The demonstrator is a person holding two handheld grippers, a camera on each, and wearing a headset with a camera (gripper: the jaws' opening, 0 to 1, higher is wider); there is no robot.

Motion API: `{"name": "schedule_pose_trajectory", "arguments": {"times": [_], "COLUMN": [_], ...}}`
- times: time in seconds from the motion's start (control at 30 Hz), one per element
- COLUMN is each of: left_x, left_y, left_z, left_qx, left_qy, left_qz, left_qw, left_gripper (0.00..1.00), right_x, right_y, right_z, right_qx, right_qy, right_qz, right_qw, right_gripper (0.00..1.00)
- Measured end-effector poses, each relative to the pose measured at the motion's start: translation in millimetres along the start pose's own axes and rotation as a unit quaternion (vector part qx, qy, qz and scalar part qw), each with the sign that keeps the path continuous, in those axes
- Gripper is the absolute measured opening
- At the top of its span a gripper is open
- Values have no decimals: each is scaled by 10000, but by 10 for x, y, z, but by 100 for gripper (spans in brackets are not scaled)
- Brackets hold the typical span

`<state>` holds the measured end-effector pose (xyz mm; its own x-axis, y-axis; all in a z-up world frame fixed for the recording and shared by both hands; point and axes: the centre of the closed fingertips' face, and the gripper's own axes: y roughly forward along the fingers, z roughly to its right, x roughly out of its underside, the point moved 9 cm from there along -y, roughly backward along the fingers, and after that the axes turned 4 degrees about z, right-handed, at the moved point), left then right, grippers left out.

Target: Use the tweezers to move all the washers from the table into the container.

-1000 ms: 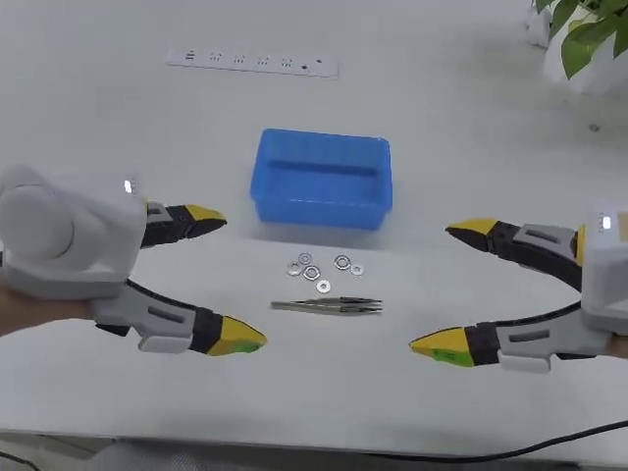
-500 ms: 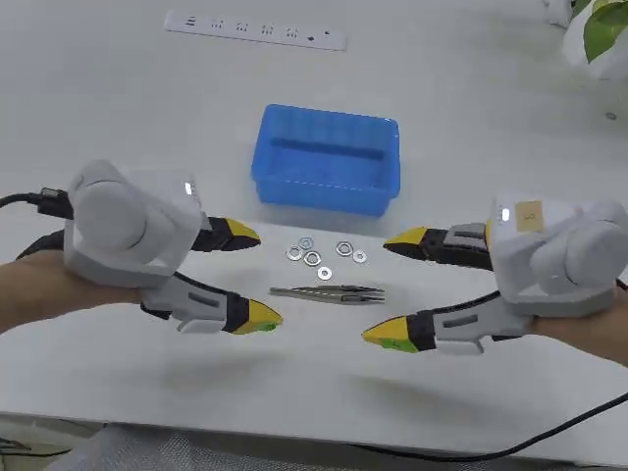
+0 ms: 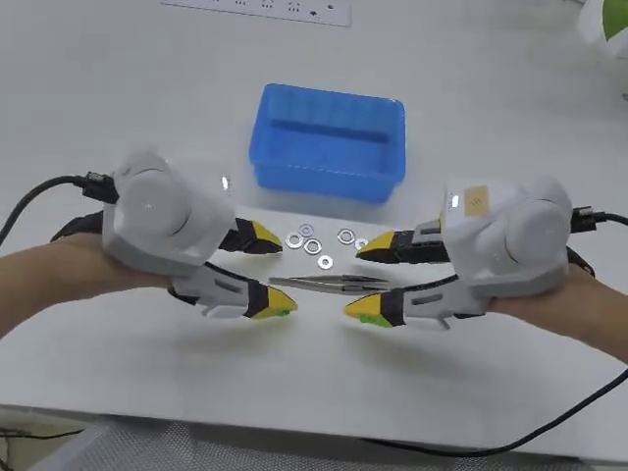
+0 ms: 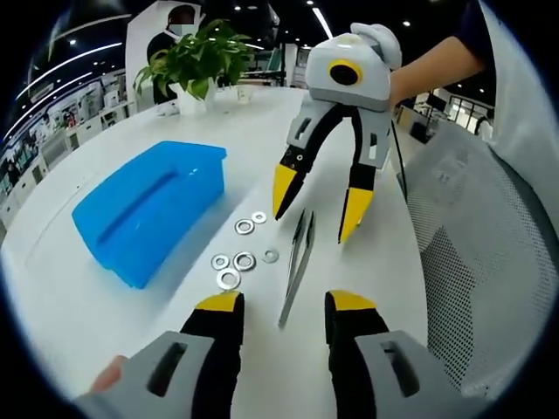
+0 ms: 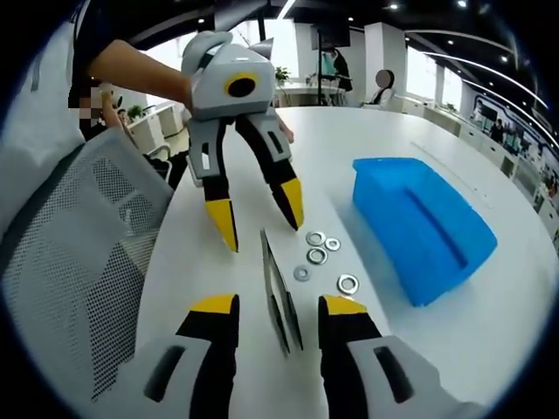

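Just beside the washers (image 3: 319,245), tweezers (image 3: 327,283) are flanked on the tabletop (image 3: 491,118).
Left gripper (image 3: 278,275) and right gripper (image 3: 358,280) jaws are held spread and empty; the blue container (image 3: 329,142) is seen just beyond.

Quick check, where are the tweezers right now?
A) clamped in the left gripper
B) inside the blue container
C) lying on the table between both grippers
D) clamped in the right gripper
C: the tweezers lie flat on the table between the open left gripper and right gripper, neither gripping them.
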<state>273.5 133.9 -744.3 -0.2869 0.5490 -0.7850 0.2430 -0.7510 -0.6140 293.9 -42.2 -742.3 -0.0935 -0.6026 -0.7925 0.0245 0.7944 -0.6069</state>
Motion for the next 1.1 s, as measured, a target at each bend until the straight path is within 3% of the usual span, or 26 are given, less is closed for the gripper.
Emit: {"name": "schedule_pose_trajectory", "arguments": {"times": [0.17,0.67,0.73,0.8,0.83,0.9,1.1], "left_x": [8,-57,-57,-60,-61,-57,-51], "left_y": [33,106,114,125,139,175,189], "left_z": [-4,1,7,14,52,92,61], "left_qx": [182,442,456,456,595,605,543], "left_qy": [155,564,697,1014,1469,1222,1119], "left_qz": [-198,-351,-370,-357,-379,-346,-250], "left_qw": [9995,9968,9958,9932,9866,9901,9919], "left_gripper": [33,26,25,23,21,17,17], "right_x": [-13,2,5,3,2,-9,-15], "right_y": [45,137,137,140,142,151,153], "right_z": [18,22,24,16,13,13,6], "right_qx": [-71,-309,-339,-360,-364,-355,-368], "right_qy": [-64,-409,-536,-720,-780,-907,-944], "right_qz": [-127,-373,-438,-523,-555,-593,-642], "right_qw": [9999,9980,9970,9954,9947,9935,9928], "right_gripper": [30,18,17,16,15,14,11]}}
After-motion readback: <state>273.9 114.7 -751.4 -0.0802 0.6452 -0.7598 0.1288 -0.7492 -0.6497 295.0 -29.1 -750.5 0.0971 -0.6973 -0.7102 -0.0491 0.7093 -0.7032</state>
